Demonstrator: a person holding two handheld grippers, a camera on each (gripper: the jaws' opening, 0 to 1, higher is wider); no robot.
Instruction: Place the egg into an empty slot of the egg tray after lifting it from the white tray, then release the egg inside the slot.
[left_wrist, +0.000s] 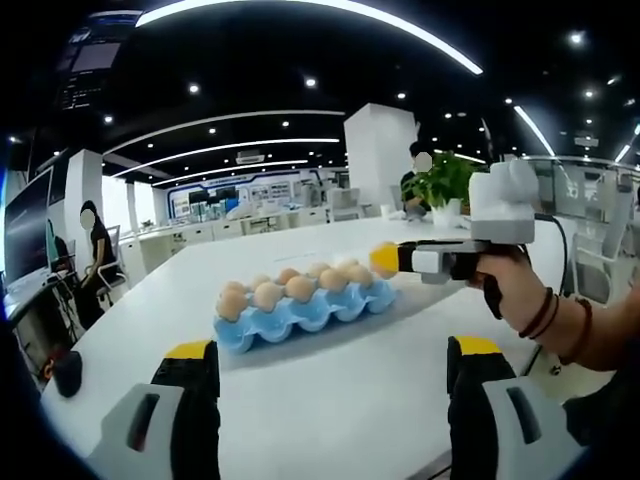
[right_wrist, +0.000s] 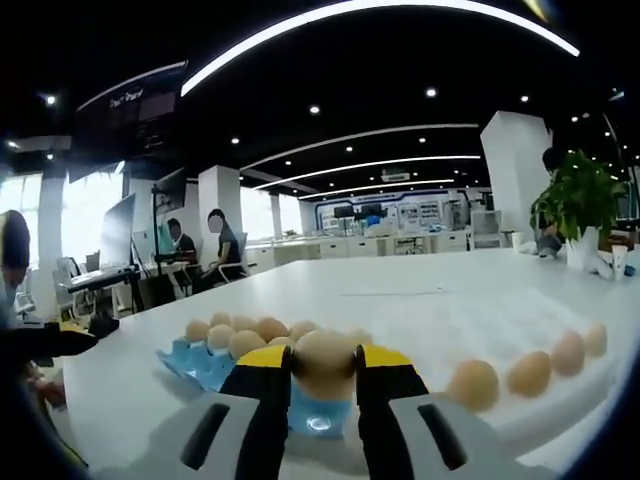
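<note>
A blue egg tray (left_wrist: 300, 318) lies on the white table, with several brown eggs in its slots. My right gripper (left_wrist: 386, 259), held by a hand, hovers just above the tray's far right end. In the right gripper view its yellow-tipped jaws are shut on a brown egg (right_wrist: 322, 366), right over a blue slot of the egg tray (right_wrist: 196, 366). To the right, several more eggs (right_wrist: 472, 384) lie in a row on the white tray (right_wrist: 500, 318). My left gripper (left_wrist: 335, 365) hangs open before the tray's near side, jaws wide apart, nothing between them.
A potted plant (left_wrist: 446, 183) stands at the table's far side, also seen as the plant (right_wrist: 580, 200). A black mouse-like object (left_wrist: 68, 372) lies near the table's left edge. People sit at desks (right_wrist: 200, 250) beyond the table.
</note>
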